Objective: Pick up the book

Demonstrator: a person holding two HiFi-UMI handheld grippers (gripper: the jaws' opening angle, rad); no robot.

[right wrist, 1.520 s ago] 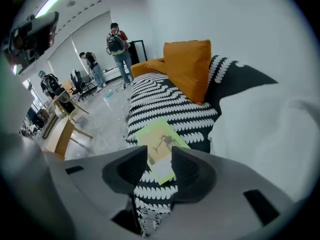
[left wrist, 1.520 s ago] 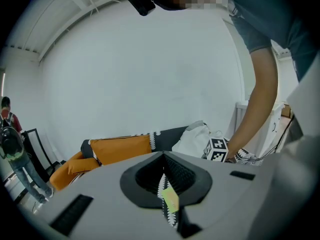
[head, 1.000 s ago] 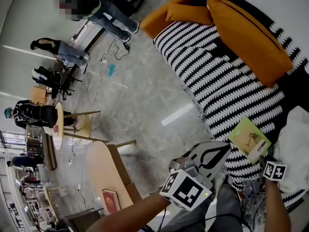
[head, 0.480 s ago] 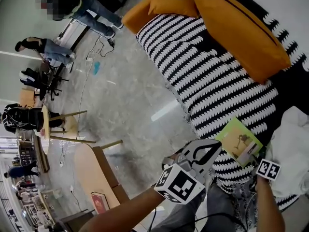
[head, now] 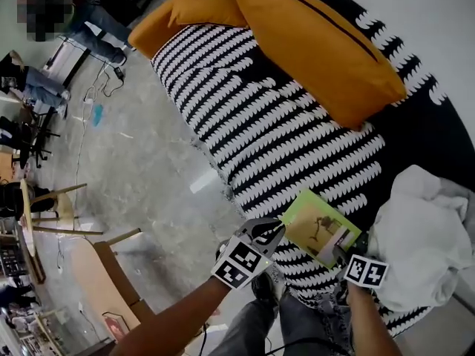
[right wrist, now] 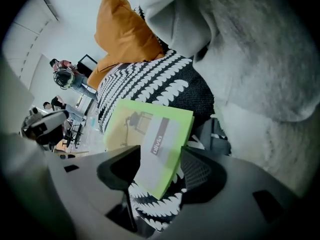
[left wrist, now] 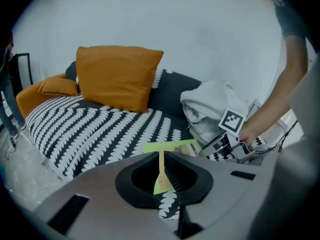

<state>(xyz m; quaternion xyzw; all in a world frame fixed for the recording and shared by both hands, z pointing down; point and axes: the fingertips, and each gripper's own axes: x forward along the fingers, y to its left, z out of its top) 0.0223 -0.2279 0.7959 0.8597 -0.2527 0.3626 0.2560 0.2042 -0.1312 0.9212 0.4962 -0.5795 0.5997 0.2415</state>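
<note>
Book [head: 319, 228], thin and lime green with a pale band across the cover, lying flat on the seat of a sofa [head: 282, 124] patterned in black and white, close to the seat's front edge. Just to its right, a heap of white-grey fabric [head: 423, 228]. Farther back on the seat, well apart from the book, a large orange cushion [head: 319, 43], with a second orange cushion [head: 185, 13] at the sofa's far end.

Right hand-held gripper [right wrist: 159, 156] angled steeply down at one near corner of the book, with a black-and-white marker cube [head: 365, 271] on top and a bare forearm behind. Jaws spread wide, just now opening further, that corner of the book lying between them and not clamped.

Left hand-held gripper [head: 273, 228] also pointing down, tips just beside the book's left corner. Jaws pressed together, holding nothing. In the left gripper view, only a thin sliver of green cover visible through the slit between them. Another marker cube on this one too, carried on a bare forearm reaching in from the lower edge.

Left of the sofa, grey stone floor [head: 148, 162], a pale wooden tabletop [head: 93, 288] at lower left, and several people [head: 89, 24] at the far upper left, small and distant.
</note>
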